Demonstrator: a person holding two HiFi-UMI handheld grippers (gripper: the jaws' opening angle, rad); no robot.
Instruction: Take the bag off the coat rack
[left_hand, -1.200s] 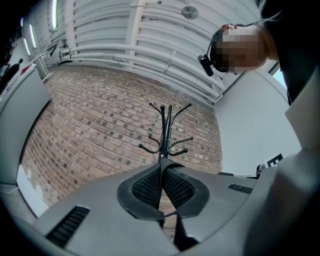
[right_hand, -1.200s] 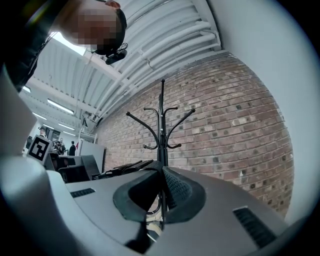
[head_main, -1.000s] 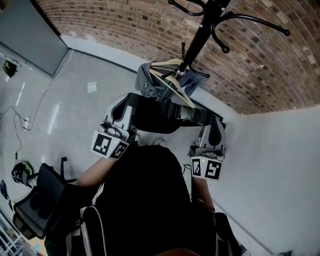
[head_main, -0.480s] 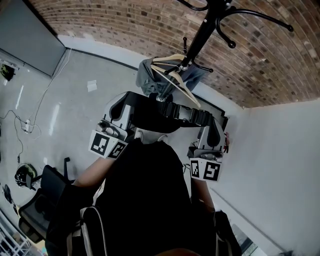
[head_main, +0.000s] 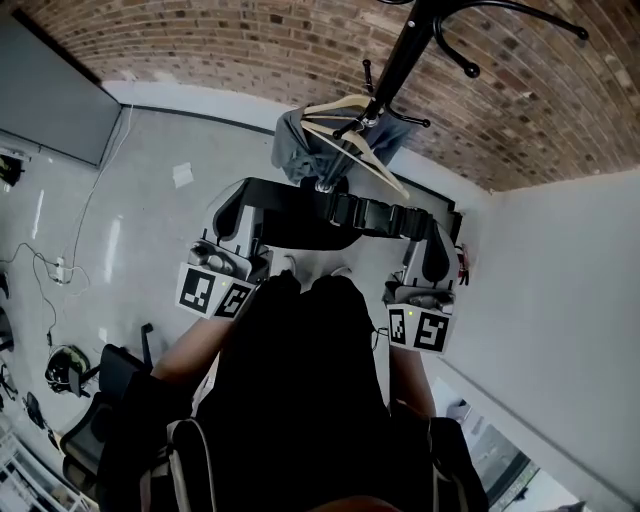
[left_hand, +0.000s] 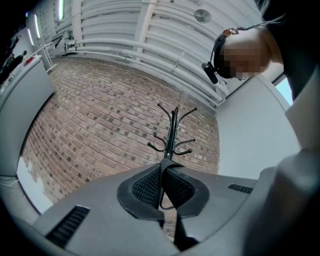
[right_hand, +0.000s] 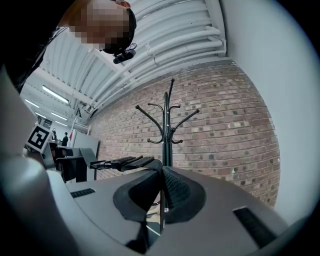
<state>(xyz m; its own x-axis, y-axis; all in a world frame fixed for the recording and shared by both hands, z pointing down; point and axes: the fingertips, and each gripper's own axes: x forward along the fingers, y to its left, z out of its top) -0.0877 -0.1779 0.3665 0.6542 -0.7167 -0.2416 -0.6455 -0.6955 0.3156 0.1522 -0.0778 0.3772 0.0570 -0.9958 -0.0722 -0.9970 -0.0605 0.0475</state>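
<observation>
- Left gripper (left_hand: 162, 172): jaws are clenched, pads pressed together on the black webbing of the bag strap (head_main: 345, 213), which is seen edge-on between them.
- Right gripper (right_hand: 161, 175): jaws are likewise clamped on the same strap, and the webbing is seen running off to the left of the pads.
- Bag strap: it is held taut and roughly level between the two grippers in the head view, with a black buckle (head_main: 375, 215) set right of its middle.
- Bag body: it cannot be told apart from the dark mass below the strap.
- Coat rack (head_main: 400, 60): a black pole with curved hooks, stood before the brick wall (head_main: 250, 50). It is seen ahead of both pairs of jaws, apart from the strap, and the upper hooks are shown bare in both gripper views.
- Wooden hanger (head_main: 365, 160) and grey garment (head_main: 295, 150): both are hung low on the rack, just beyond the strap in the head view.
</observation>
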